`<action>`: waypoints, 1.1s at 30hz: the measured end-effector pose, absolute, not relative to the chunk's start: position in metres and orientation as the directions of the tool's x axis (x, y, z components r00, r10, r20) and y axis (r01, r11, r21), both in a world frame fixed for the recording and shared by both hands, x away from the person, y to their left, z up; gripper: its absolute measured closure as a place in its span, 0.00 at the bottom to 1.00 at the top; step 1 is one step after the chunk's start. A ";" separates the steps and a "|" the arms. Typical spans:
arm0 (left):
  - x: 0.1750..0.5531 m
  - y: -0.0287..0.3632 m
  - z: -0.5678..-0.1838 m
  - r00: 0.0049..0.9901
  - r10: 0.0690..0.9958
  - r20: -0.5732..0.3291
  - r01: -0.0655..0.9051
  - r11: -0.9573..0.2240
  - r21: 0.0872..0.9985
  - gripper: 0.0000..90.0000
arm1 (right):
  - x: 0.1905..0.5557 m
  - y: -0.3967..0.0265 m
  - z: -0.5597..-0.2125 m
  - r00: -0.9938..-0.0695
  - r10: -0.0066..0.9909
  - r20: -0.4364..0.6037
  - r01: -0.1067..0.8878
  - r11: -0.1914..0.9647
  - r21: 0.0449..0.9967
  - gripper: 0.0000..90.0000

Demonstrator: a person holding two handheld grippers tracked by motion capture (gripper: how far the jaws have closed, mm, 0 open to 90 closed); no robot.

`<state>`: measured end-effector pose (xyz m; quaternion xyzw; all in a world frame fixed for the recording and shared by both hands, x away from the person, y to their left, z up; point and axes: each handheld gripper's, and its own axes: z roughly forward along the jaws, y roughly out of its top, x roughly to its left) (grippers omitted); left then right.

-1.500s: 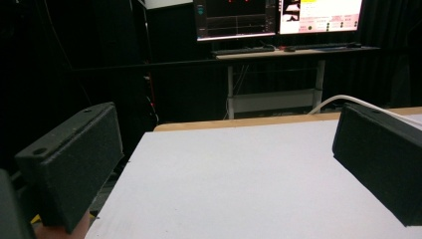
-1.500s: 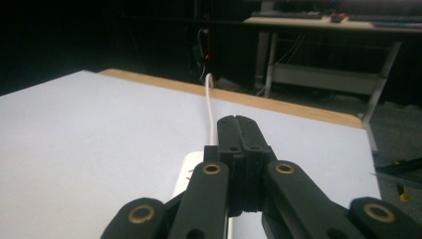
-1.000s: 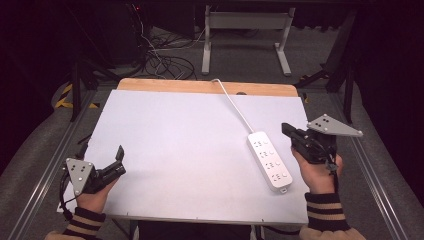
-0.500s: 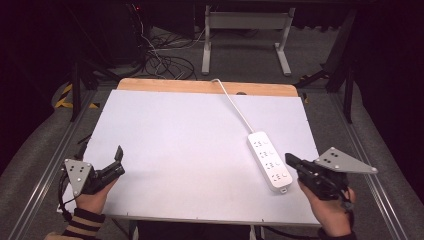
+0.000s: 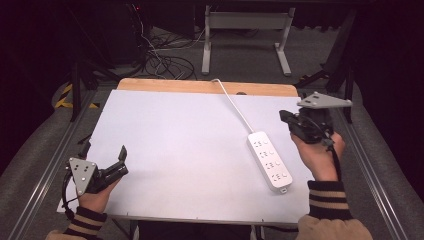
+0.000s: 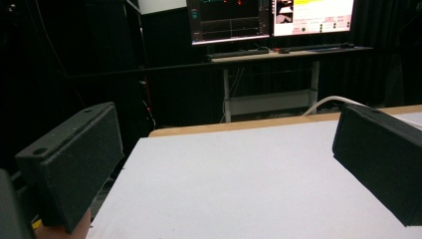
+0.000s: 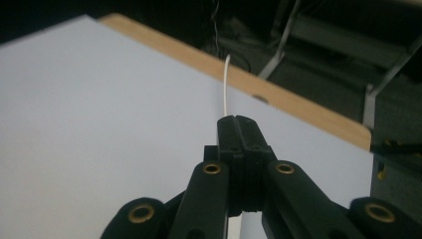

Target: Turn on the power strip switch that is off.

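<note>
Grippers (image 5: 110, 167) flank white table (image 5: 180, 145), dark room.

Left tool (image 5: 105, 165) low, jaws wide apart; right tool (image 5: 286, 119) raised, jaws apparently pressed together

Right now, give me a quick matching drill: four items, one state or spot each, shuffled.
Items:
1. left gripper
2. right gripper
3. power strip
4. white cable

States:
A. runs off the table's far edge
B. jaws closed, nothing between them
C. jaws spread wide, near the front left corner
D. lies flat on the white sheet, right half

Pairs: 1-C, 2-B, 3-D, 4-A
</note>
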<state>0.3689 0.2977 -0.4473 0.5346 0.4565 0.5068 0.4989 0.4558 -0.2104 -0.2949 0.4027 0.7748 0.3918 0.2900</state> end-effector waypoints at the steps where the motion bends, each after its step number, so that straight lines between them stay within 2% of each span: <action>1: 0.368 0.298 -0.447 0.071 0.994 0.087 -0.018 -0.085 0.996 0.00 | 0.472 -0.206 -0.312 -0.505 0.848 -0.159 0.454 0.418 0.787 1.00; 4: 0.367 0.299 -0.447 0.070 0.994 0.082 -0.018 -0.081 0.997 0.00 | 0.490 -0.208 -0.345 -0.510 0.853 -0.108 0.506 0.400 0.764 1.00; 5: 0.367 0.300 -0.447 0.066 0.995 0.081 -0.017 -0.080 0.997 0.00 | 0.490 -0.208 -0.345 -0.510 0.853 -0.108 0.506 0.400 0.764 1.00; 6: 0.367 0.300 -0.448 0.064 0.995 0.082 -0.014 -0.081 0.997 0.00 | 0.501 -0.210 -0.366 -0.505 0.860 -0.075 0.540 0.382 0.750 1.00; 7: 0.367 0.300 -0.448 0.065 0.994 0.085 -0.012 -0.084 0.996 0.00 | 0.501 -0.210 -0.366 -0.505 0.860 -0.075 0.540 0.382 0.750 1.00; 8: 0.366 0.300 -0.448 0.066 0.994 0.087 -0.009 -0.087 0.996 0.00 | 0.509 -0.211 -0.383 -0.504 0.862 -0.056 0.565 0.378 0.733 1.00; 13: 0.365 0.300 -0.448 0.061 0.994 0.089 -0.013 -0.088 0.996 0.00 | 0.519 -0.207 -0.412 -0.532 0.845 -0.062 0.566 0.408 0.716 1.00; 16: 0.365 0.300 -0.448 0.063 0.994 0.094 -0.006 -0.094 0.996 0.00 | 0.521 -0.207 -0.414 -0.527 0.846 -0.076 0.573 0.420 0.704 1.00; 19: 0.364 0.299 -0.447 0.072 0.993 0.099 -0.007 -0.098 0.995 0.00 | 0.522 -0.211 -0.414 -0.517 0.855 -0.033 0.576 0.376 0.726 1.00; 23: 0.363 0.298 -0.447 0.083 0.992 0.097 -0.007 -0.097 0.995 0.00 | 0.530 -0.210 -0.432 -0.510 0.858 -0.062 0.606 0.410 0.681 1.00; 33: 0.363 0.298 -0.448 0.088 0.991 0.103 -0.001 -0.104 0.995 0.00 | 0.536 -0.208 -0.443 -0.512 0.856 -0.077 0.617 0.428 0.660 1.00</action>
